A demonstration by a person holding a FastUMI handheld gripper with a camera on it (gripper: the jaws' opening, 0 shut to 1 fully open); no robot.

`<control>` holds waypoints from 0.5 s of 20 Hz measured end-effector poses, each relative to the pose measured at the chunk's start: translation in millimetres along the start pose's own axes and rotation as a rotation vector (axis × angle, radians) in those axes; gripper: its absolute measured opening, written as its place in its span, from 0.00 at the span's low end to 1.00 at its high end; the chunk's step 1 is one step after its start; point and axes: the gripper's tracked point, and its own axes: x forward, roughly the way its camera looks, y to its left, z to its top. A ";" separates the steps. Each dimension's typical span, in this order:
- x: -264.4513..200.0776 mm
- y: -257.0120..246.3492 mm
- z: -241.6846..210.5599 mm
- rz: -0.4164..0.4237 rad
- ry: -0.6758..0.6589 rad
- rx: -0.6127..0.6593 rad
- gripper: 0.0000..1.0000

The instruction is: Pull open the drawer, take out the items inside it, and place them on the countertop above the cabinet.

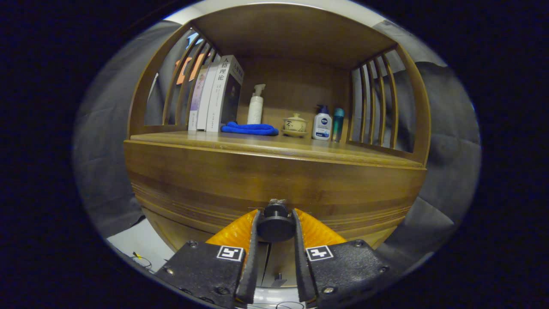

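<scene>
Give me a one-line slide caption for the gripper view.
Gripper shut on the drawer knob of a wooden cabinet, below a countertop holding books, bottles and a blue cloth.

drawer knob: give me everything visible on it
The drawer knob is a dark, round, matte knob with a flat disc face, on a short stem tipped by a small metallic fastener, fixed to the wooden drawer front. It sits between the fingers of the gripper, which press on it from both sides. The drawer looks closed.
</scene>
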 end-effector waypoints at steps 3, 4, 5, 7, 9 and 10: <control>-1.9 0.7 0.2 -0.004 -0.005 0.039 0.35; -2.1 1.2 0.0 -0.001 -0.001 0.046 0.34; -3.9 1.6 -0.2 0.002 0.007 0.055 0.34; -11.1 2.9 -1.3 0.009 0.013 0.050 0.33; -23.5 3.4 -4.4 0.018 0.016 0.041 0.33; -30.3 3.0 -6.8 0.020 0.019 0.040 0.33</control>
